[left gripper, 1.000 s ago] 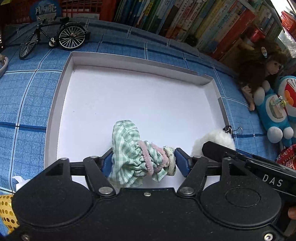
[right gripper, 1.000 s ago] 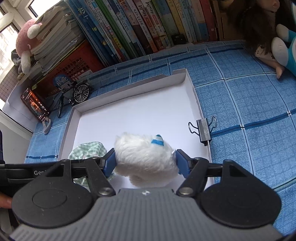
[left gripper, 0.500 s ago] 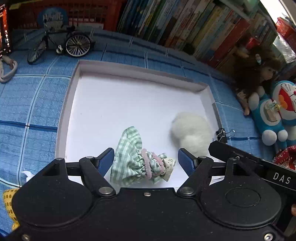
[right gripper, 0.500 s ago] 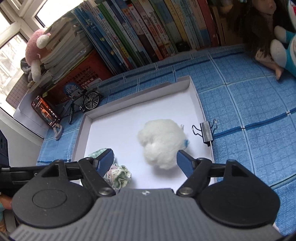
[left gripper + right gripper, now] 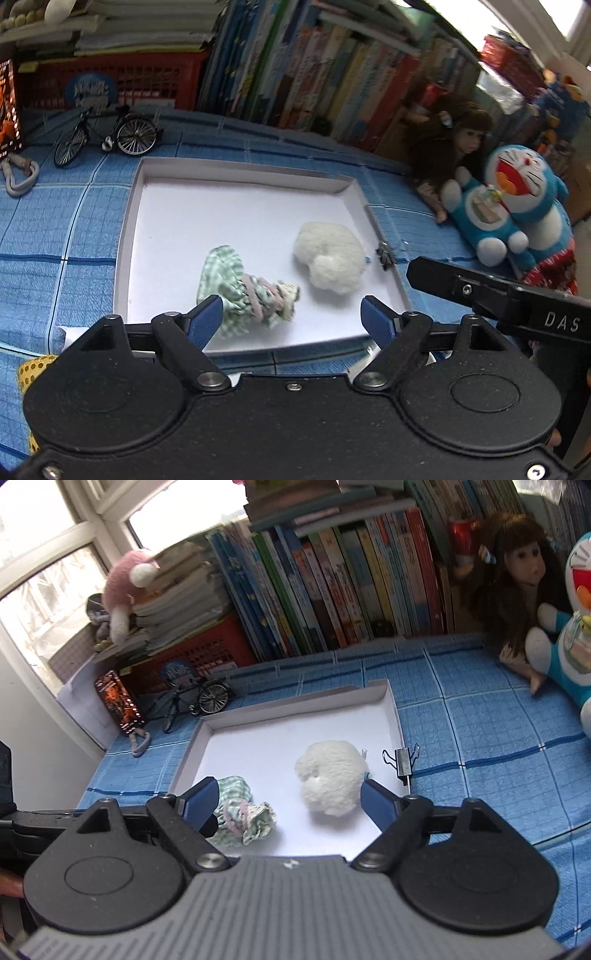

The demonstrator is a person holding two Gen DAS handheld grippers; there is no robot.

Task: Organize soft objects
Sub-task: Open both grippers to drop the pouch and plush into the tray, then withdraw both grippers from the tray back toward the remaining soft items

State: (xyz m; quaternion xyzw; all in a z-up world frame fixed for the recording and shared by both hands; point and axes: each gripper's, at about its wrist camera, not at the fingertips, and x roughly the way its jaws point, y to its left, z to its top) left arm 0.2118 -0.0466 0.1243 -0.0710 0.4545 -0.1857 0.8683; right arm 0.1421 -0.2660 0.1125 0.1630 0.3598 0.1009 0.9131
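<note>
Left hand-held gripper (image 5: 291, 314): jaws wide and opening, nothing pressed between the blue pads. Just ahead of and below its left pad lies the green gingham cloth bundle (image 5: 245, 291), cinched with a pink scrunchie band; the pad overlaps the bundle's near edge in the left wrist view, and contact cannot be confirmed. The bundle's long axis runs from the flared end, ahead and to the left, to the frilled end, nearer and to the right.

Right hand-held gripper (image 5: 290, 799): jaws wide and opening, empty. The white fluffy plush (image 5: 330, 781) sits just ahead between the fingertips, closer to the right pad, apparently clear of both. It is roundish, with no clear long axis.

Both soft items rest in the near half of the white shallow box (image 5: 243, 173), bundle toward the left gripper, plush toward the right, near each other but apart. Judged: both look deposited, and each gripper is the nearer one for its own item should either need re-gripping.

Beyond the box: a binder clip (image 5: 402, 762) on the box's right rim, a model bicycle (image 5: 107, 134) past the far left corner, a blue cat plush (image 5: 513, 206) and a doll (image 5: 448, 147) far right, on a blue checked cloth surface (image 5: 44, 229).

Hard to make out: the yellow dotted item (image 5: 35, 367) at the left gripper's body is mostly hidden; the plush's blue tag is barely visible; the box's near rim is cut off by the gripper bodies.
</note>
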